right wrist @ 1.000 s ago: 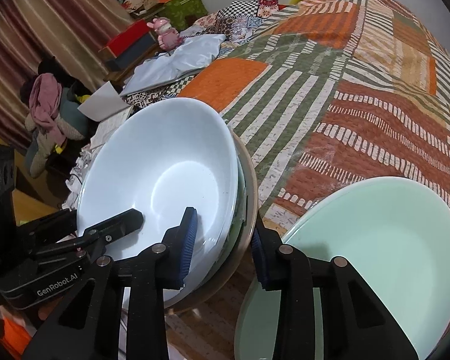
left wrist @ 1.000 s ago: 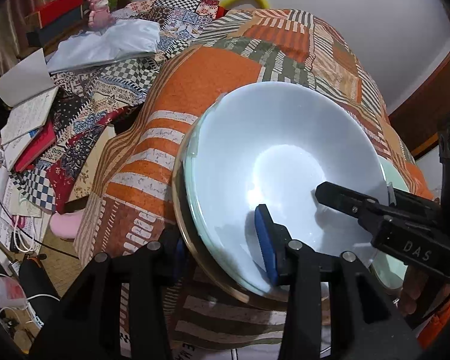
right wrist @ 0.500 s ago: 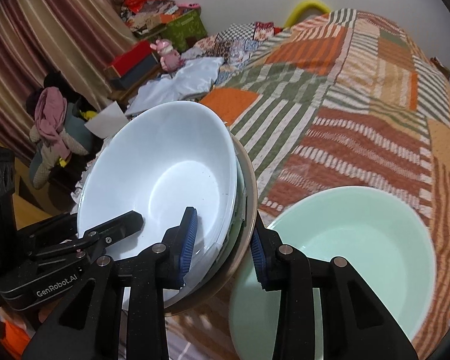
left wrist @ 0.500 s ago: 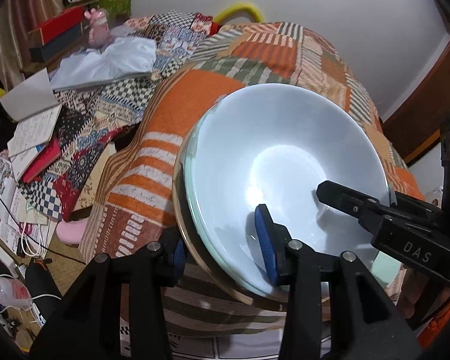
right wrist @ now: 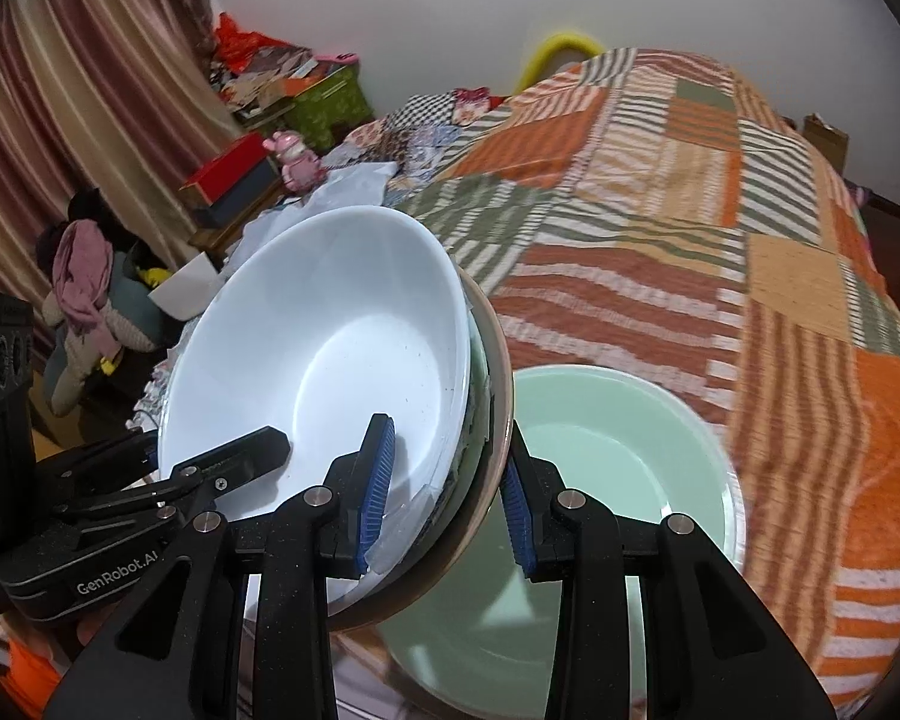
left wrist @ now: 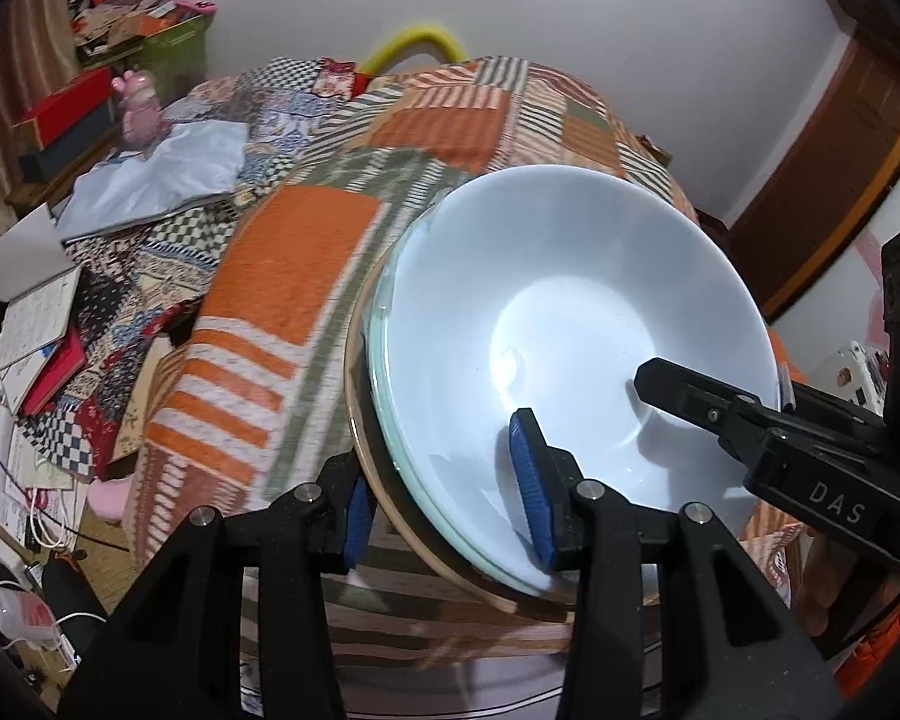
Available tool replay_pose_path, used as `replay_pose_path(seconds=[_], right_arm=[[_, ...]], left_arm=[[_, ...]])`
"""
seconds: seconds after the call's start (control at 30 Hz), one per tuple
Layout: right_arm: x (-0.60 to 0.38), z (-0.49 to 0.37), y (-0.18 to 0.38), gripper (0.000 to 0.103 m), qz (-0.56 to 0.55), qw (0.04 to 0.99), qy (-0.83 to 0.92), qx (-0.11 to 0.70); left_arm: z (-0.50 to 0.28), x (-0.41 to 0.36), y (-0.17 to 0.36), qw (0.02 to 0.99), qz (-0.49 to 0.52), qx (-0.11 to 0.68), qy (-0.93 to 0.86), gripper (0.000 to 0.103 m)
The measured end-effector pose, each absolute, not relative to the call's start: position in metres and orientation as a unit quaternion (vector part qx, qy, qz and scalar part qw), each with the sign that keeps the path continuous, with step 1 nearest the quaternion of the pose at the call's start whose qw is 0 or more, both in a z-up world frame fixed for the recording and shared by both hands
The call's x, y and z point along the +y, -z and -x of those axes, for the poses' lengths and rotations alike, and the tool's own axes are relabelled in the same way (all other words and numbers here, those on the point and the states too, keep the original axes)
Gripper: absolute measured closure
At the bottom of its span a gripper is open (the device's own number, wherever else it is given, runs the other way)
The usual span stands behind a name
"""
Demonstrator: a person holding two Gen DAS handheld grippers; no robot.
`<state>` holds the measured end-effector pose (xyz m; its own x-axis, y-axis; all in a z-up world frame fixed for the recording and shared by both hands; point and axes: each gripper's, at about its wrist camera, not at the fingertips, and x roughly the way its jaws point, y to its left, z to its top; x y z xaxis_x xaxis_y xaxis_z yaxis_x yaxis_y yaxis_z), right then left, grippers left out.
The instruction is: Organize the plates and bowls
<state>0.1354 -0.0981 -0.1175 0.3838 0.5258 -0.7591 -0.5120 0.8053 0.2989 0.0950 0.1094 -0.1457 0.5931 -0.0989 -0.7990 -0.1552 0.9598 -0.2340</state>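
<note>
Since the earlier frames we have lifted the nested stack of dishes [left wrist: 570, 348] off the patchwork quilt [left wrist: 294, 276]; more of the white wall and the bed's far end now shows behind it, and the mint green bowl [right wrist: 618, 468] sits lower and smaller in the right wrist view.

Our left gripper [left wrist: 450, 492] is clamped on the stack's near rim: one blue pad presses inside the white bowl on top, the other sits under the tan outer rim. Our right gripper [right wrist: 447, 480] is clamped likewise on the opposite side of the rim, one pad inside the white bowl, the other against the underside of the tan dish. Each gripper shows in the other's view, reaching into the bowl.

Between the two grips the stack hangs tilted, with a pale green glass layer showing between the white bowl and the tan rim. Just beyond the right gripper, the mint green bowl rests on the quilt, apart from the stack. Farther out lie a pale blue cloth [left wrist: 162, 174], a pink toy [right wrist: 297, 162] and books beside the bed.
</note>
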Motion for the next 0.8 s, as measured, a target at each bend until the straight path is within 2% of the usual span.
replay_pose_path(seconds=[0.5,0.8], right_arm=[[-0.162,-0.131,0.125,0.072,-0.042,0.842,-0.263,0.468],[-0.171,-0.136,0.142,0.072,-0.052,0.834,-0.251,0.488]], left_arm=[[-0.113,0.041,0.155,0.873,0.119,0.471,0.04,0.061],[-0.124,0.027,0.171,0.862,0.115,0.491,0.05,0.061]])
